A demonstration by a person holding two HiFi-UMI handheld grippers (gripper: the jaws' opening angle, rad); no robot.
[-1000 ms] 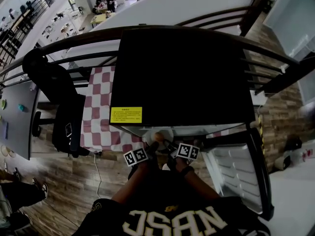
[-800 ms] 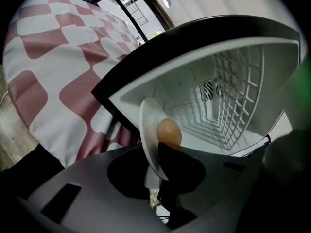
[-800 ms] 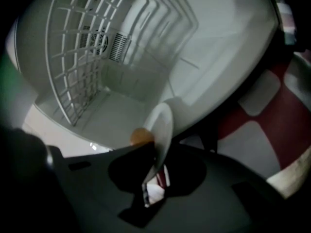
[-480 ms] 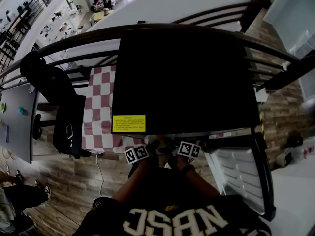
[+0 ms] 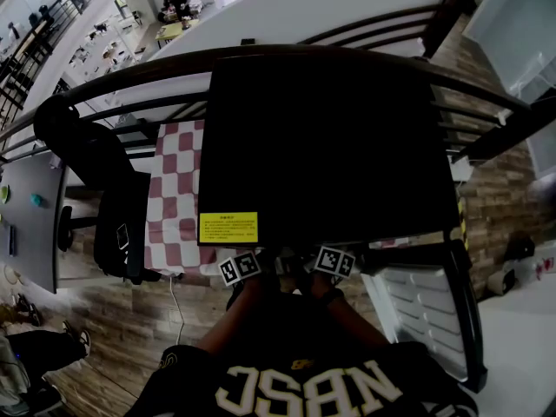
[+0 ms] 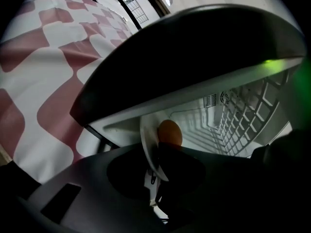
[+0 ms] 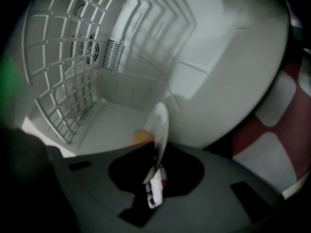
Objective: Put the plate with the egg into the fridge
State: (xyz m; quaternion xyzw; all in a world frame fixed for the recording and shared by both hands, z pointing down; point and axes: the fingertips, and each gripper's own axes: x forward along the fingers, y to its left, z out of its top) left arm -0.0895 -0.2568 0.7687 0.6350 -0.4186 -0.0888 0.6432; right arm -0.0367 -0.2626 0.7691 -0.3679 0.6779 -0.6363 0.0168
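Both forearms reach forward side by side from the person's chest. The left marker cube [image 5: 239, 268] and right marker cube [image 5: 334, 261] sit just at the front edge of the black fridge [image 5: 321, 137], whose door [image 5: 421, 307] stands open at the right. In the head view the fridge's top hides the jaws and their load.

The gripper views show them. The left gripper [image 6: 154, 178] is almost closed, pinching the rim of the white plate [image 6: 148, 140]. The right gripper [image 7: 155, 176] pinches the rim from the opposite side. The brown egg [image 6: 170, 132] lies on the plate just past the jaws, between the two grippers. Plate and egg sit at the mouth of the white compartment, near its wire rack [image 6: 243, 113]. Only the right gripper view shows the rear vent [image 7: 112, 47].
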